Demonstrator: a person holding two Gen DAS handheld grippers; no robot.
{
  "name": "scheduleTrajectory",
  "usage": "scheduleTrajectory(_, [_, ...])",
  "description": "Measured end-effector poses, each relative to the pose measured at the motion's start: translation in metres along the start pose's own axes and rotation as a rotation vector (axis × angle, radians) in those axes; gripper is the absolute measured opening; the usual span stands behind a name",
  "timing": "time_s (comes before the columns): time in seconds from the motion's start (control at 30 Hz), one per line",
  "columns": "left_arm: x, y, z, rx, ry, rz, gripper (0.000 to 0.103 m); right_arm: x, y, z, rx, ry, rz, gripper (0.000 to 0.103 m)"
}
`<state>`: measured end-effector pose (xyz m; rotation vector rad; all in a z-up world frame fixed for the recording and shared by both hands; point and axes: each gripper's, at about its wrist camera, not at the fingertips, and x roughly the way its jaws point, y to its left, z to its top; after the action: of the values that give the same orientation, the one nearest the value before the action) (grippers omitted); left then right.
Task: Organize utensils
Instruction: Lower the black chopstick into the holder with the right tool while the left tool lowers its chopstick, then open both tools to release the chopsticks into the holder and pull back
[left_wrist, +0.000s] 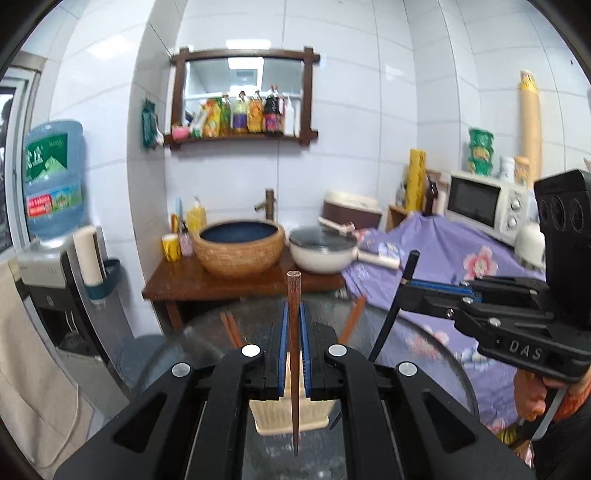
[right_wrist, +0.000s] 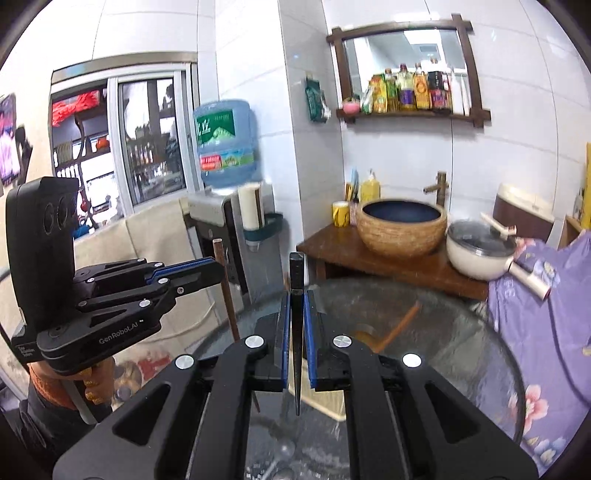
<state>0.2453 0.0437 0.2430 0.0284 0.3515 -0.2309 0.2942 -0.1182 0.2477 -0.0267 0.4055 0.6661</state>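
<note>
My left gripper (left_wrist: 294, 314) is shut on a brown wooden chopstick (left_wrist: 294, 354), held upright with its tip pointing down over a beige utensil holder (left_wrist: 290, 415) on the round glass table (left_wrist: 436, 339). My right gripper (right_wrist: 296, 306) is shut on a black chopstick (right_wrist: 296, 332), also upright above the table. The right gripper (left_wrist: 406, 286) and its black chopstick (left_wrist: 391, 314) show in the left wrist view, and the left gripper (right_wrist: 218, 267) with its brown chopstick (right_wrist: 229, 295) shows in the right wrist view. Reddish-brown chopsticks (left_wrist: 351, 321) lie on the glass.
A wooden stand holds a woven basin (left_wrist: 240, 247) and a white lidded pot (left_wrist: 325, 251). A water dispenser (left_wrist: 55, 229) stands at the left. A purple flowered cloth (left_wrist: 461, 266) covers the counter with a microwave (left_wrist: 484, 206) at the right.
</note>
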Motion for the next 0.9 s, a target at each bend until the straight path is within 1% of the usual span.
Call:
scheduleTrajectory(0.17, [0.008, 0.005, 0.044, -0.021, -0.051, 0.05, 0.006, 0.002, -0.003, 0.046, -0.013, -0.052, -0.056, 0.008])
scheduleTrajectory(0.27, [0.021, 0.01, 0.054, -0.049, -0.052, 0.064, 0.006, 0.012, -0.005, 0.057, -0.023, -0.069, -0.101, 0.008])
scheduleTrajectory(0.33, [0.035, 0.011, 0.053, -0.066, -0.036, 0.07, 0.006, 0.023, -0.009, 0.057, -0.023, -0.065, -0.124, 0.008])
scheduleTrajectory(0.43, [0.053, 0.011, 0.042, -0.069, -0.013, 0.09, 0.006, 0.042, -0.014, 0.047, -0.011, -0.042, -0.137, 0.008])
scheduleTrajectory(0.53, [0.07, 0.012, 0.025, -0.075, 0.014, 0.11, 0.006, 0.061, -0.021, 0.028, 0.004, -0.019, -0.152, 0.008])
scheduleTrajectory(0.67, [0.088, 0.019, 0.004, -0.095, 0.042, 0.13, 0.006, 0.084, -0.032, 0.002, 0.043, 0.027, -0.15, 0.008])
scheduleTrajectory(0.8, [0.104, 0.021, -0.022, -0.109, 0.089, 0.125, 0.006, 0.1, -0.038, -0.021, 0.07, 0.067, -0.147, 0.008])
scheduleTrajectory(0.9, [0.114, 0.024, -0.039, -0.118, 0.125, 0.124, 0.006, 0.108, -0.039, -0.032, 0.078, 0.085, -0.148, 0.008])
